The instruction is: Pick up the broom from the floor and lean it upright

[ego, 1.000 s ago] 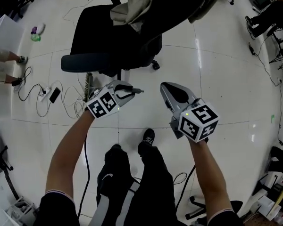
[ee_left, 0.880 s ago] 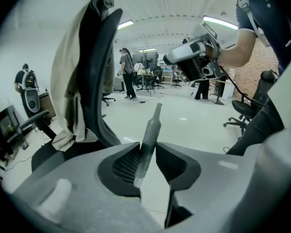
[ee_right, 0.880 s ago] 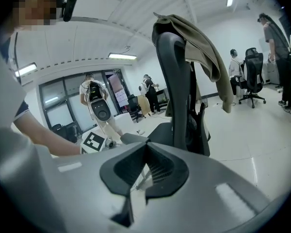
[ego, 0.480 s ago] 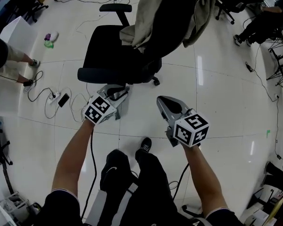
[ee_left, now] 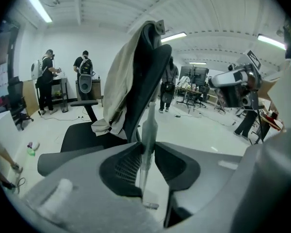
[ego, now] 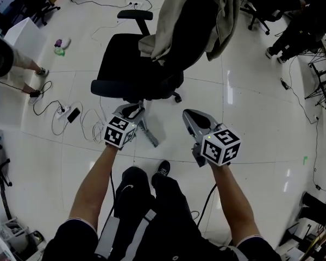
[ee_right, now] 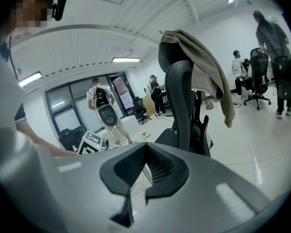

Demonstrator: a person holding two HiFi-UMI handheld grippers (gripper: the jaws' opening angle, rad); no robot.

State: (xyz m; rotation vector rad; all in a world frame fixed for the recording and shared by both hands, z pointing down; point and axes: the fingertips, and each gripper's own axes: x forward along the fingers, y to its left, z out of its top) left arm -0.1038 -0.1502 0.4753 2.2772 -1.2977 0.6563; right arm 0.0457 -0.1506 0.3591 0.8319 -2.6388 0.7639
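My left gripper [ego: 131, 109] is shut on the broom's grey handle [ego: 150, 136]; its jaws have just been closing with the handle between them. In the left gripper view the handle [ee_left: 148, 123] stands nearly upright between the two pads, in front of the chair's back, at the left gripper [ee_left: 145, 149]. In the head view the handle's free end slants down-right toward my feet. The bristles are out of sight. My right gripper [ego: 189, 113] hovers a hand's width to the right, shut and holding nothing; its jaws meet at the tip in the right gripper [ee_right: 145, 146] view.
A black office chair [ego: 136, 72] draped with a beige jacket [ego: 198, 15] stands just beyond both grippers. A power strip with loose cables [ego: 65, 113] lies on the white floor at left. People stand at the room's far side [ee_left: 85, 74].
Both grippers have risen. The left one rolled, swinging the handle from lying across toward the right to slanting down toward my feet. The bristles seen near the chair base are gone from view.
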